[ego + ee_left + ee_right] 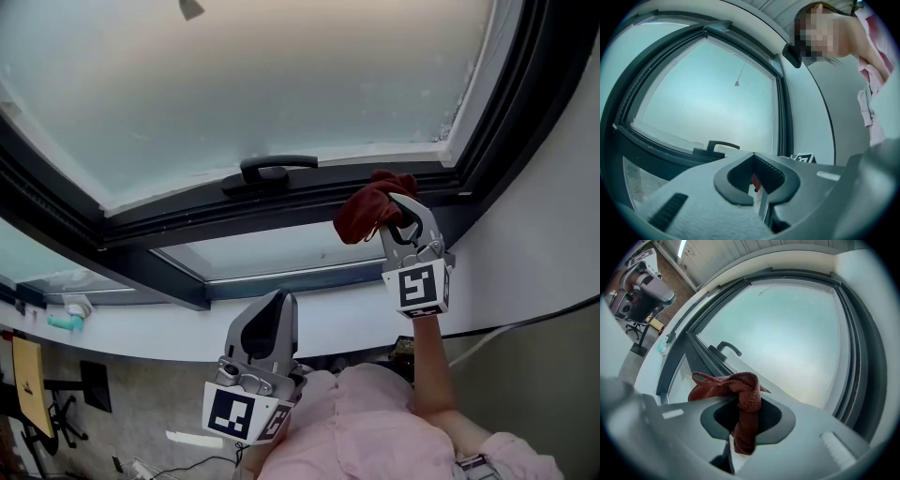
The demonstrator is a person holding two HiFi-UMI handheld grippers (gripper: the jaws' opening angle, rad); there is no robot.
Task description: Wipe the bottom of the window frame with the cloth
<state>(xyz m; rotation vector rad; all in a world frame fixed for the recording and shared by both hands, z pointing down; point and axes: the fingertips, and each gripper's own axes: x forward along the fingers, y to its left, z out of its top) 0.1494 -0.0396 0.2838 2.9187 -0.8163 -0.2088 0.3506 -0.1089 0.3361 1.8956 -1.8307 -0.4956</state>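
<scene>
The right tool [396, 212] is clenched on a dark red cloth [367, 208], which bunches out past its jaws in a knotted wad while a loose tail hangs down between them. The cloth sits just to the right of the black window handle [272, 170] and slightly lower, up against the dark bottom rail of the window frame [309, 199]; whether it actually presses on the rail cannot be told. The handle lies flat along that rail, with the frosted pane [281, 75] above it. The left tool [279, 300] hangs well below the handle and a little to its left, in front of the white ledge [141, 334] under the window, well apart from the frame. Its jaws are closed tip to tip with nothing held; through the oval gap behind the tips only a sliver of the red cloth shows far off. Below the handle, nearest the camera, is the person's pink sleeve [356, 422], from which the right forearm reaches up to the right tool.
</scene>
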